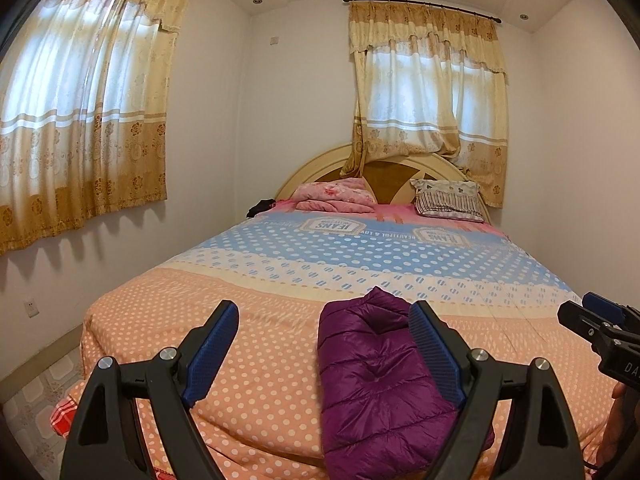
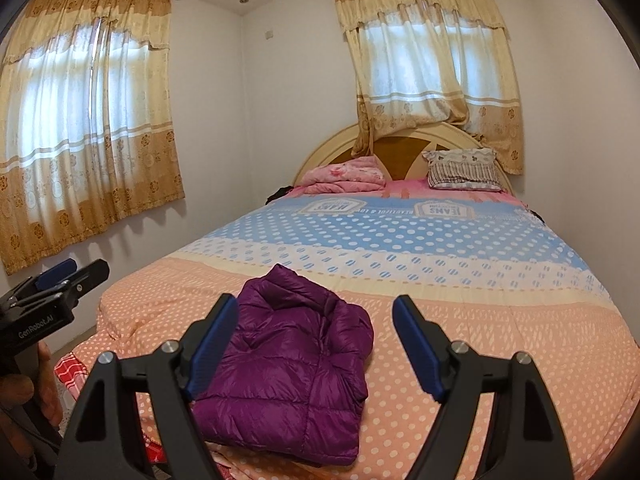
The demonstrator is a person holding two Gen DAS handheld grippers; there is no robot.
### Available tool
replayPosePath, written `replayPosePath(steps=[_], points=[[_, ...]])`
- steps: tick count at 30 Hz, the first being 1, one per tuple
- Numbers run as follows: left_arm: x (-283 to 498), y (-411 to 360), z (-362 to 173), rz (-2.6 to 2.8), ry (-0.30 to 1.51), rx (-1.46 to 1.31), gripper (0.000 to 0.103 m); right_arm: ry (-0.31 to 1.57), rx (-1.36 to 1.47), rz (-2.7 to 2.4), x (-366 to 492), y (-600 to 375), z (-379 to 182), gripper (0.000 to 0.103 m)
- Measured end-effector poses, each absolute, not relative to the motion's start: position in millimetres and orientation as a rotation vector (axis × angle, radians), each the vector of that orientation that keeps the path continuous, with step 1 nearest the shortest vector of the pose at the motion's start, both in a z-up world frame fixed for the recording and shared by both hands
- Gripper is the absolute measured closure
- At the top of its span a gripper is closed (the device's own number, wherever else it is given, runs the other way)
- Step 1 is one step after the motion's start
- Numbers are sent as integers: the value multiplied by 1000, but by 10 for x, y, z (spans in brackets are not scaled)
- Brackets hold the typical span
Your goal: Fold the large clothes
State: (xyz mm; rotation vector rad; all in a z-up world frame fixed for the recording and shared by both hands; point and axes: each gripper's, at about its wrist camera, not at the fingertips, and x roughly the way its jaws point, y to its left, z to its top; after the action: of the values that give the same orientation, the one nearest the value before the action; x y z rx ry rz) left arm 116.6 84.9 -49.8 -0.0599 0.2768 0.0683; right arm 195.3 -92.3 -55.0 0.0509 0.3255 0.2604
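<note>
A purple quilted jacket (image 1: 372, 380) (image 2: 288, 360) lies folded into a compact bundle near the foot of the bed (image 1: 260, 320), on the orange dotted part of the cover. My left gripper (image 1: 323, 312) hovers above and in front of it, jaws wide open with nothing between the blue pads (image 1: 216, 344). My right gripper (image 2: 316, 302) is also held above the bundle, open and empty. Each gripper shows at the edge of the other's view: the right gripper (image 1: 592, 312) at the far right and the left gripper (image 2: 72, 272) at the far left. Neither touches the jacket.
The bed cover (image 2: 440, 240) runs from orange dots to blue dots towards the headboard (image 2: 400, 148). A pink folded blanket (image 2: 344, 176) and a patterned pillow (image 2: 460, 170) lie at the head. Curtained windows (image 1: 80, 120) sit on both walls. A red checked cloth (image 2: 70, 372) hangs at the bed's left corner.
</note>
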Motion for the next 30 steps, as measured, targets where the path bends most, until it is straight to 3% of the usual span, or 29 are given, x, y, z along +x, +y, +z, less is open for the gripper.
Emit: replayPosePath(steps=[30], points=[[1215,851,-538,54,294,-42,16,344,70,270,1939,-903,-635,20]])
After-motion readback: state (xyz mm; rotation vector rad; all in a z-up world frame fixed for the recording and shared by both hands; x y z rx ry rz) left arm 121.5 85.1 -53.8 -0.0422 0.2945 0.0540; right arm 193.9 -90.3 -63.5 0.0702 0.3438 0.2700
